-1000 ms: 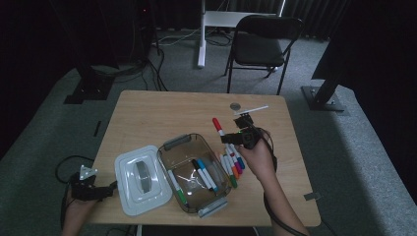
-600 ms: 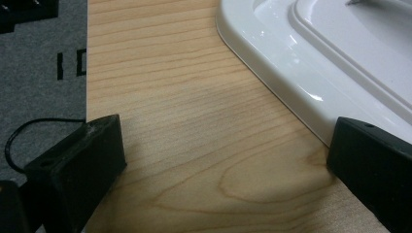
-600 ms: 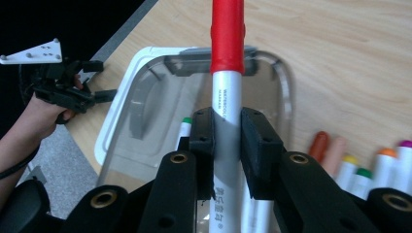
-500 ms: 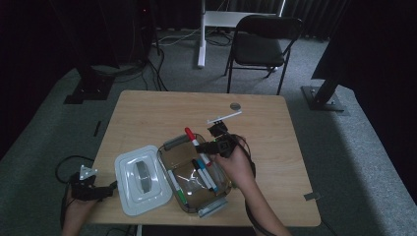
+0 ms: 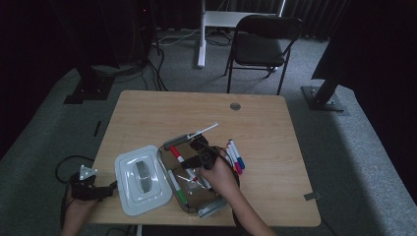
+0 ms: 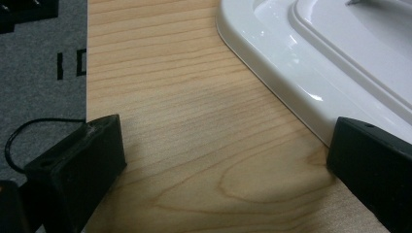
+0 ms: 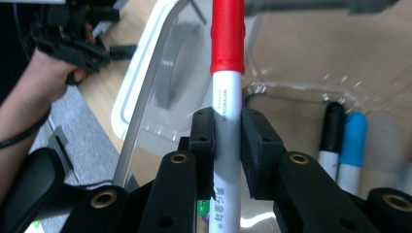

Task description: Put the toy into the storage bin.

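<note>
Red-capped marker sits clamped in the right claw, hand angled down over the clear box.

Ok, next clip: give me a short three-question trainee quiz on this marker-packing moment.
1. True or false: the right gripper is shut on the red-capped marker.
2. Where does the white lid lie? A) on the clear container B) on the table beside the container C) on the floor
3. In the left gripper view, what lies between the left gripper's jaws?

Key:
1. True; both pads press on its barrel.
2. B
3. Nothing but bare table wood; the jaws stand wide apart, with the lid's rim beside one of them.
</note>
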